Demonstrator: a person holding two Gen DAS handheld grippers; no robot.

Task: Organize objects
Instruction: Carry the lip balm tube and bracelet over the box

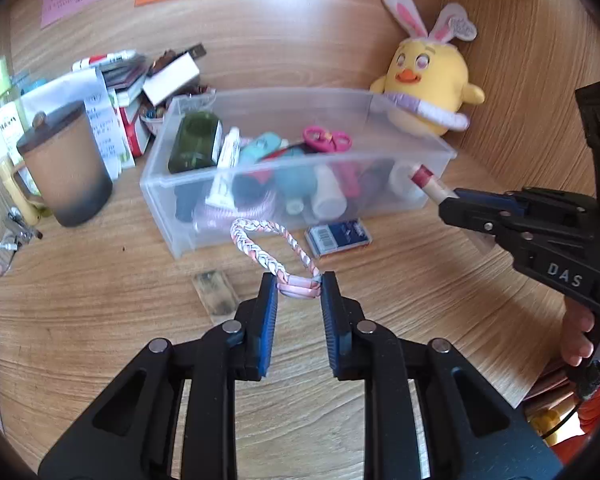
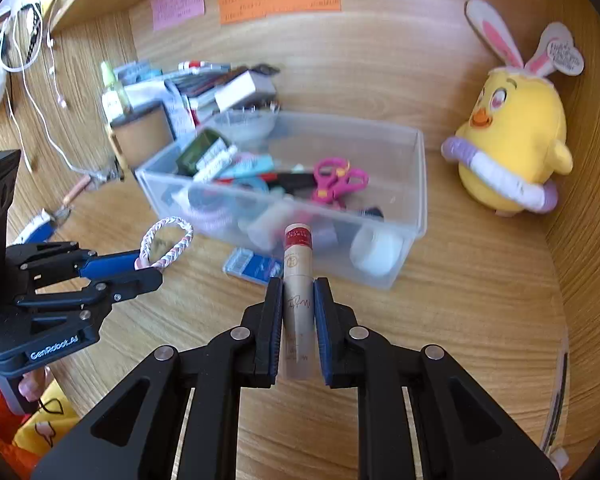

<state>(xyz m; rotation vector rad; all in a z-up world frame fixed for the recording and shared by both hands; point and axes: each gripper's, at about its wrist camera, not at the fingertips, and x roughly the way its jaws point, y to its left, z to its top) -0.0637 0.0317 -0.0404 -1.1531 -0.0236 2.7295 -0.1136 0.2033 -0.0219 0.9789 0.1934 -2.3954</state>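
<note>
Bracelet between left gripper pads

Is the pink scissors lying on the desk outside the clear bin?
No, the pink scissors lie inside the clear bin, atop other items.

We hold both grippers angled downward: our left gripper pinches with jaws narrowly apart, our right gripper is clamped tight.
</note>
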